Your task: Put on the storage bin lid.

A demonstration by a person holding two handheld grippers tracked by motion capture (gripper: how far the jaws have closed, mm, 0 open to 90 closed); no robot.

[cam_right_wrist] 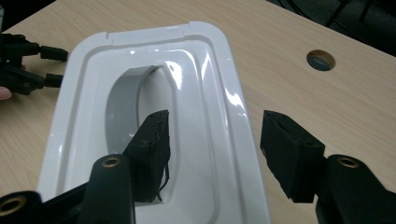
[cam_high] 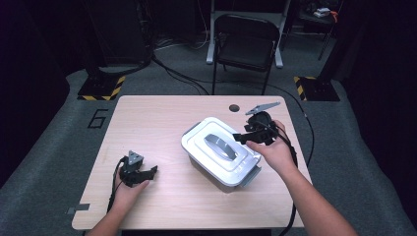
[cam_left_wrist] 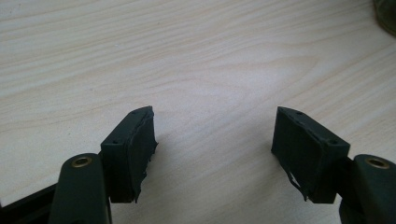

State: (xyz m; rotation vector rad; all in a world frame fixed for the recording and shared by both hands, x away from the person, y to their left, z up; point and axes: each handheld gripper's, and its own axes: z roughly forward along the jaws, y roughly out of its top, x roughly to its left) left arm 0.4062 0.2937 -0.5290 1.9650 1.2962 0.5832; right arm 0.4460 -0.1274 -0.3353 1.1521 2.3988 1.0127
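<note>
A white lidded container [cam_high: 221, 150] with a grey handle [cam_high: 220, 146] set in its lid sits at the middle of the wooden table [cam_high: 162, 118]. My right gripper [cam_high: 241, 137] hovers at the container's right end. In the right gripper view it [cam_right_wrist: 215, 135] is open: one jaw is over the handle recess [cam_right_wrist: 123, 102], the other beyond the lid's rim [cam_right_wrist: 233, 93], and neither pad presses on anything. My left gripper [cam_high: 151, 172] rests at the table's left, apart from the container. Its jaws [cam_left_wrist: 215, 135] stand open over bare wood.
A round cable hole [cam_high: 234, 107] lies in the table just behind the container. A black folding chair [cam_high: 246, 44] stands on the floor beyond the far edge. In the right gripper view the left gripper [cam_right_wrist: 63, 67] appears past the lid's far end.
</note>
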